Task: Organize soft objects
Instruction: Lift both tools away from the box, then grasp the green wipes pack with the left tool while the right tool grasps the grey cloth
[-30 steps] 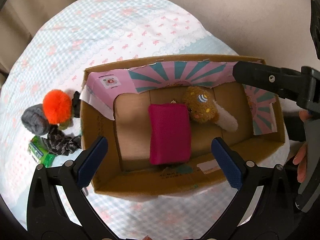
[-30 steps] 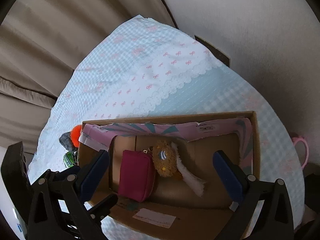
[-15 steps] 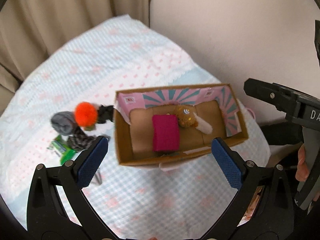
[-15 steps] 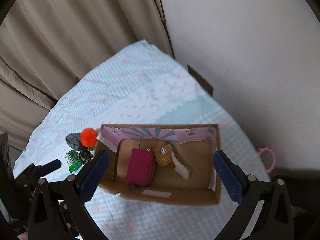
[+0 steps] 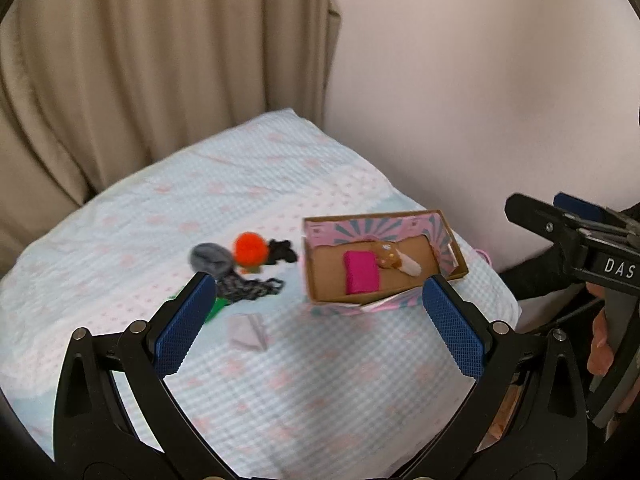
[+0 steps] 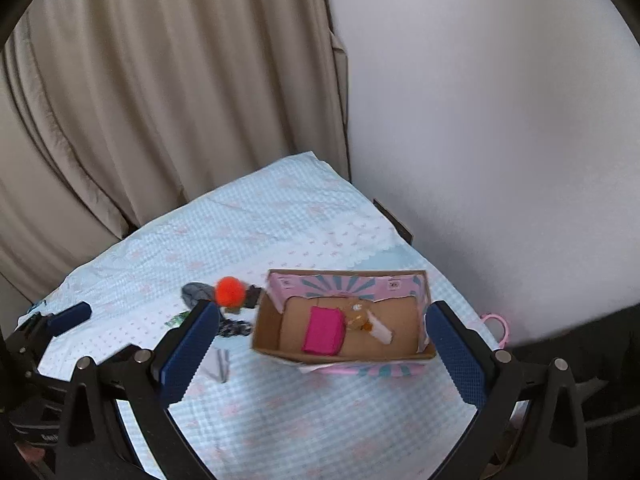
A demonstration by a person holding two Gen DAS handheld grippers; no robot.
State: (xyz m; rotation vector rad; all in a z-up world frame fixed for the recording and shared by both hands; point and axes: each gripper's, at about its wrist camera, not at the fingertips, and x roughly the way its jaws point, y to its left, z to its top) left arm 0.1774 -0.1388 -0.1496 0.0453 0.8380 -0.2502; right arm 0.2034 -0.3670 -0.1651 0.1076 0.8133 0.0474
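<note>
A cardboard box [image 5: 324,276] [image 6: 268,332] with a pink striped lining stands on the bed. In it lie a magenta pouch [image 5: 361,272] [image 6: 323,335] and a brown plush toy [image 5: 390,258] [image 6: 359,317]. Left of the box lie an orange pom-pom [image 5: 250,247] [image 6: 229,290], a grey soft ball [image 5: 210,257], dark patterned cloth [image 5: 250,289] and a green item [image 5: 216,307]. My left gripper [image 5: 320,320] and my right gripper [image 6: 322,348] are both open and empty, high above the bed and far back from the box.
The bed has a light blue checked cover [image 5: 320,380] with pink bows. Beige curtains [image 5: 160,60] hang behind it and a white wall [image 6: 480,120] is at the right. A small white folded piece [image 5: 246,332] lies in front of the pile. A pink ring [image 6: 498,322] lies right of the box.
Both grippers have pulled up and back from the box, so the box and the pile look much smaller. Both stayed open and empty. The objects have not moved.
</note>
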